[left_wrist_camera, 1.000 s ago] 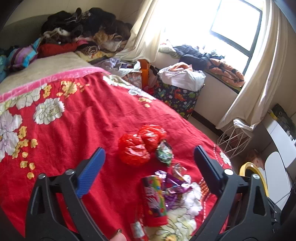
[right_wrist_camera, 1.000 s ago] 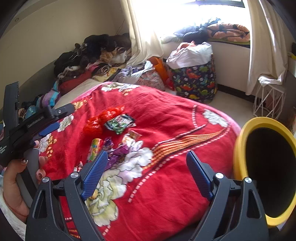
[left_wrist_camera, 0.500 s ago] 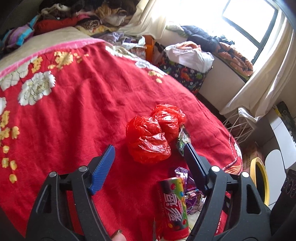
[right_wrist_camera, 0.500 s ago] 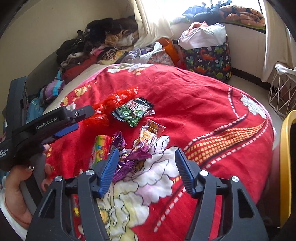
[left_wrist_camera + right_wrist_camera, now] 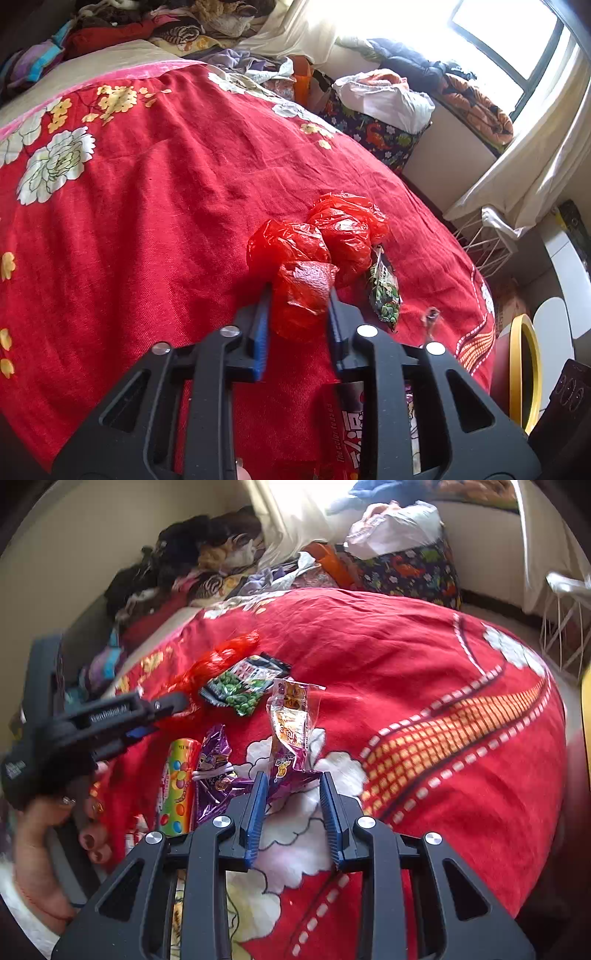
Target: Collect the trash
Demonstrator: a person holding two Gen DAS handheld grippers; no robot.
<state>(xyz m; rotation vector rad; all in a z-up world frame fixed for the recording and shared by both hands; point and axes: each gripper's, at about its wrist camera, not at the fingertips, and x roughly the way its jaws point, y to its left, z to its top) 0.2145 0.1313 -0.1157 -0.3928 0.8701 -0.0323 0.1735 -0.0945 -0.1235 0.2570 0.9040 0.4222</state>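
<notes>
Mid-bed on the red floral bedspread, the left gripper is closing, its narrow jaws pinching the crumpled red plastic bag. The right gripper is closing too, narrow jaws around a purple wrapper nearer the foot edge. "GenRobot.AI" shows on the left gripper; the candy tube reads "The color teases".

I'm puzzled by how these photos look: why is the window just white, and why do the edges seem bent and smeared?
Left wrist view: the window is blown out by daylight, the corners dark and curved by the fisheye. Right wrist view: the left gripper and clothes pile are motion-smeared.
</notes>
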